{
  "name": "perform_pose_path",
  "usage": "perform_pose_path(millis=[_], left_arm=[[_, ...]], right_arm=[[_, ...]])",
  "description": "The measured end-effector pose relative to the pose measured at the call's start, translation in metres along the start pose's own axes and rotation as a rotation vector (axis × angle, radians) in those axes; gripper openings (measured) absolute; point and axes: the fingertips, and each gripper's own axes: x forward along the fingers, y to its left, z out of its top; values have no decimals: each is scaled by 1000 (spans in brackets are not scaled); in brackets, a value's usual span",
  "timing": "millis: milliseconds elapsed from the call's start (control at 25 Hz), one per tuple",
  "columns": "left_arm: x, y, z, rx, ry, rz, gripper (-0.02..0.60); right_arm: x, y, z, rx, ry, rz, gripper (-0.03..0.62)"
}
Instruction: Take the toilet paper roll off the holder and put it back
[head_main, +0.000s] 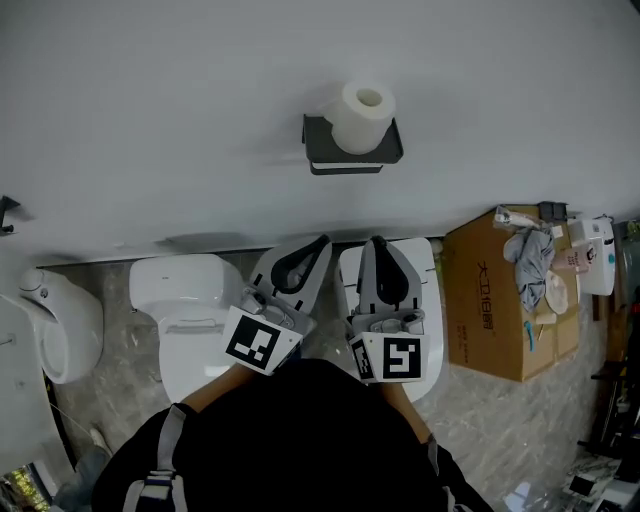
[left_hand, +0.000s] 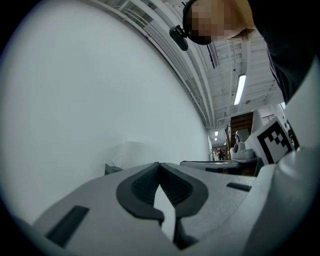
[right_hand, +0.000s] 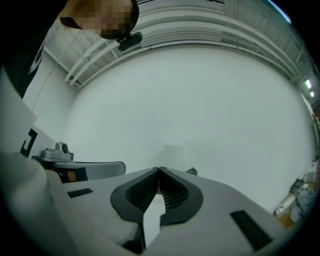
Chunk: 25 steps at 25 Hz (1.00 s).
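Grey marbled floor (head_main: 490, 420) below, white toilet (head_main: 190, 300) at left, cardboard box (head_main: 495, 300) at right, both against the white wall (head_main: 150, 120). Left gripper (head_main: 323, 240) and right gripper (head_main: 375, 241) are side by side, each pressed together and empty, pointing at the wall. Toilet paper roll (head_main: 360, 115) sits on the dark holder (head_main: 352, 152) on the wall, straight ahead and well apart from both.

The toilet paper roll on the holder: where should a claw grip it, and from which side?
Grip the toilet paper roll across its round sides, upper half, from the front. It seems to stand on end in the holder, core hole up; the rim hides its base and the wall is behind.
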Motion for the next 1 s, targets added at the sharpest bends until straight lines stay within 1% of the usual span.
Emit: perform_pose_path(millis=[200,320,480,600,760,1000], left_arm=[[16,22,1,-5,-4,-11,6],[24,29,2,-5,-7,-3,6],[39,36,-2,-19,19,4,6],[53,44,0,-18,14,23,6],[66,48,6,3,-9,57,6],[79,54,6,9,-14,106,6]], right_arm=[[22,-4,-9,7,21,-12,23],[30,-9,-13,22,37,-13,23],[47,-19,-14,31,45,3,25],[61,-27,-12,28,35,33,23],[76,-39,-14,11,39,78,23],[89,-54,-12,0,24,106,23]])
